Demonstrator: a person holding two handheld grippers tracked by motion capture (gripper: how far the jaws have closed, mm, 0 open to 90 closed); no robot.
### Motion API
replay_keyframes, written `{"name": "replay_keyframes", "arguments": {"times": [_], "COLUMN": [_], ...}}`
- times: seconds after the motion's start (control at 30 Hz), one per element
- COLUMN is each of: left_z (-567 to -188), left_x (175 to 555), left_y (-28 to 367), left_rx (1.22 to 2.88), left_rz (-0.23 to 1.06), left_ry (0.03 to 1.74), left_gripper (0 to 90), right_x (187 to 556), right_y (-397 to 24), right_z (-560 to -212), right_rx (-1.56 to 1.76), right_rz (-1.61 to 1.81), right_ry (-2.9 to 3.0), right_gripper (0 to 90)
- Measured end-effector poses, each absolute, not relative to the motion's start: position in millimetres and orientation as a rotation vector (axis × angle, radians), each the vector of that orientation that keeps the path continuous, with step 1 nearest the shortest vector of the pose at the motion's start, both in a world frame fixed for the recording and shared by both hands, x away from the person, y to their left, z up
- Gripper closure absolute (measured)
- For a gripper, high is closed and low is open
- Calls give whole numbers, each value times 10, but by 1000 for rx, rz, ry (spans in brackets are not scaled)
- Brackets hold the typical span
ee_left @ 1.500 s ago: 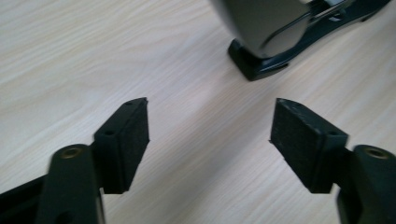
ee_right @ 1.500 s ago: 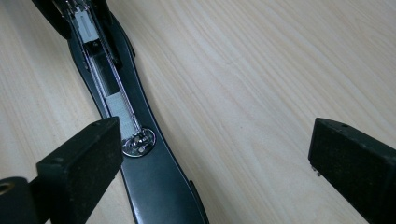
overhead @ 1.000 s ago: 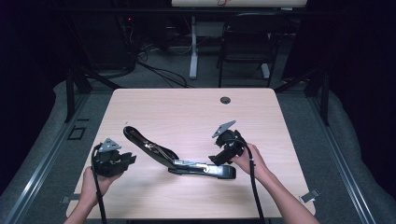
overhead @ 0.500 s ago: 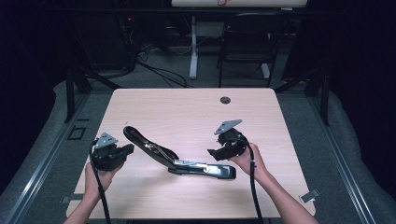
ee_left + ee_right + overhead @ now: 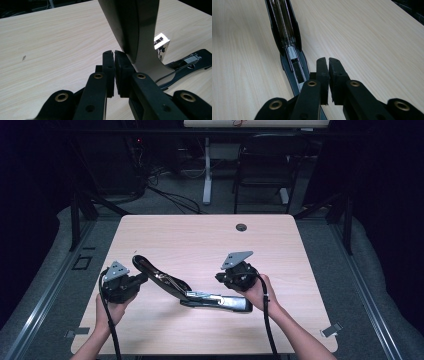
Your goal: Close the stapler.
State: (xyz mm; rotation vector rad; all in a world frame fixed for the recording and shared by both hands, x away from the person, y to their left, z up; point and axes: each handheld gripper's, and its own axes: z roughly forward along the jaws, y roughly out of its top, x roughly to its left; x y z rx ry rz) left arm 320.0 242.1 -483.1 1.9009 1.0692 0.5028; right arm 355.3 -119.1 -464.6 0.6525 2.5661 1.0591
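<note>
Two hand-held grippers are being held with jaws closed on nothing, the right hand-held gripper (image 5: 225,279) having just closed. The opened stapler (image 5: 192,290) is lying mid-surface (image 5: 200,240), its raised arm beside the left hand-held gripper (image 5: 141,279).

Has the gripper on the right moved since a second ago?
Yes. The right gripper has risen off the stapler base and drifted slightly toward the table's far edge; its jaws have just been closing, with nothing between them.

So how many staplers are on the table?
1: the stapler lies swung wide open on the table, between the person's two hands near the front edge.
</note>
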Motion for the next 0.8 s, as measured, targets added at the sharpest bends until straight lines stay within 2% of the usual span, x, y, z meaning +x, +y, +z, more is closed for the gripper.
{"name": "replay_keyframes", "arguments": {"times": [0.5, 0.8], "left_z": [-4830, -4817], "left_x": [3194, 3187], "left_y": [2330, 2128], "left_rx": [1876, 1886], "left_rz": [475, 483], "left_ry": [1037, 968], "left_gripper": [897, 896], "right_x": [3561, 3567], "right_y": [-1065, -1033], "right_z": [-4614, -4616], "right_rx": [659, 666], "right_rz": [1150, 1179], "right_ry": [2585, 2584], "right_gripper": [872, 872]}}
